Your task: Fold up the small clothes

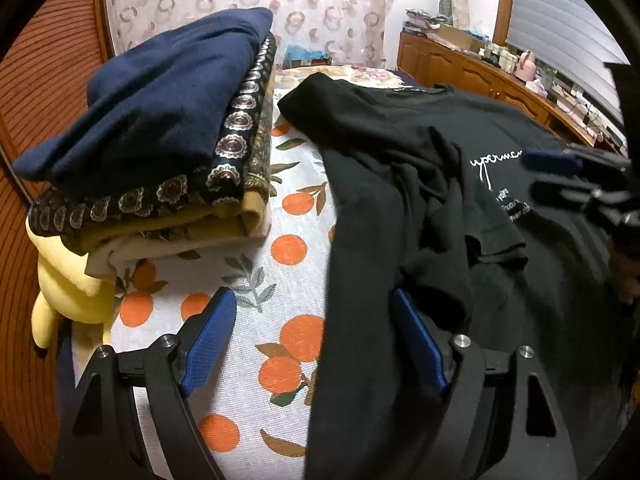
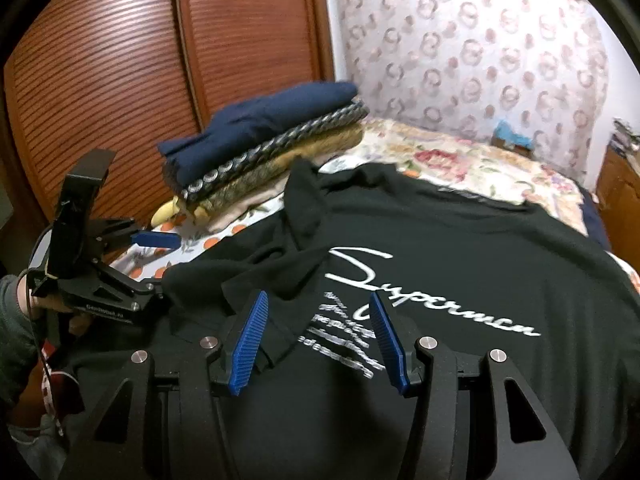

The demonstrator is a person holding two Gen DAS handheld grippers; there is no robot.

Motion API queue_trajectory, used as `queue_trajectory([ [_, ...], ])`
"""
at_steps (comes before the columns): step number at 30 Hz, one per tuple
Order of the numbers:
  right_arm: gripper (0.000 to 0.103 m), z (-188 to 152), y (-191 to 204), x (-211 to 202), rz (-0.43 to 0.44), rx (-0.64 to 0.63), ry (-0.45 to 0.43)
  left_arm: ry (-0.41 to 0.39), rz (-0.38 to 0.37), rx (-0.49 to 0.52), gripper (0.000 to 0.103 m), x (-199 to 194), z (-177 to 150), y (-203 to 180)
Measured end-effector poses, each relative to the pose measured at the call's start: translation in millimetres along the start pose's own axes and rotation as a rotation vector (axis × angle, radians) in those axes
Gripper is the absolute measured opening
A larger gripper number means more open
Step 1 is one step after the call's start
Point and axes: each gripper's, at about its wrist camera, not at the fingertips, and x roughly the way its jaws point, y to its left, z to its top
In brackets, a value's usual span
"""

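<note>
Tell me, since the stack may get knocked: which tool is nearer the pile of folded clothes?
Left. The left tool hovers over the orange-print sheet just below the pile; the right tool is over the black T-shirt, farther off.

Your bed (image 1: 256, 280), under an orange-print sheet, carries a black T-shirt (image 1: 420, 184) spread rumpled across its right side. A stack of folded clothes (image 1: 160, 152) sits at left, just beside it. Yellow plush (image 1: 68, 292) pokes out beneath the stack.
</note>
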Motion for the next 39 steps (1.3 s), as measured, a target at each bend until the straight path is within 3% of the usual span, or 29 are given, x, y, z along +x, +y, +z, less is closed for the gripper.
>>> queue_trajectory([
  [5,0.055,14.4,-1.3,31.3,0.041,-0.008,0.08,0.012,0.013,-0.017,0.093,2.8,-0.9,2.3],
  [9,0.042,18.1,4.7,56.7,0.04,-0.024,0.152,0.012,0.014,-0.016,0.094,4.3,-0.6,3.8],
  [12,0.028,17.9,4.7,62.5,0.041,-0.04,0.142,0.027,0.034,-0.036,0.103,6.1,-1.5,7.8],
  [17,0.012,16.3,-2.3,65.8,0.057,-0.015,0.132,0.025,0.036,-0.044,0.103,4.2,-2.9,10.0],
  [23,0.004,20.4,-13.2,38.3,0.011,0.003,0.078,0.024,0.036,-0.044,0.103,4.0,-2.8,9.9],
  [29,0.004,15.5,-31.9,8.6,-0.104,0.041,0.023,0.025,0.04,-0.048,0.103,4.3,-1.6,8.3],
  [35,0.006,17.3,-18.7,9.7,-0.055,0.031,0.009,0.024,0.053,-0.068,0.103,5.5,0.2,8.8],
  [39,0.038,18.8,-3.8,20.2,0.03,0.001,0.02,0.024,0.053,-0.071,0.103,5.2,1.6,7.5],
])
